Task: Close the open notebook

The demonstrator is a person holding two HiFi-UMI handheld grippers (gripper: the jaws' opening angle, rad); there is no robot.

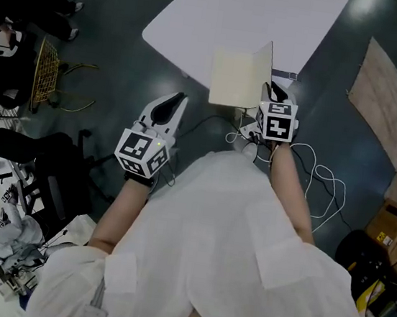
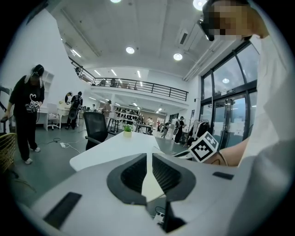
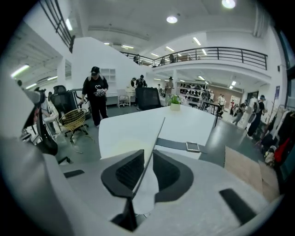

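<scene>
your right gripper [image 1: 271, 93] pinches the upright cover of the notebook [image 1: 236, 78], which lies at the near edge of the table [image 1: 225, 13]. your left gripper [image 1: 179, 101], just off that edge, has its jaws together, empty.

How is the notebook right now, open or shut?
Partly open. One side of the notebook lies flat on the table, and the right hand-held gripper pinches the other cover, which stands up on edge.
</scene>
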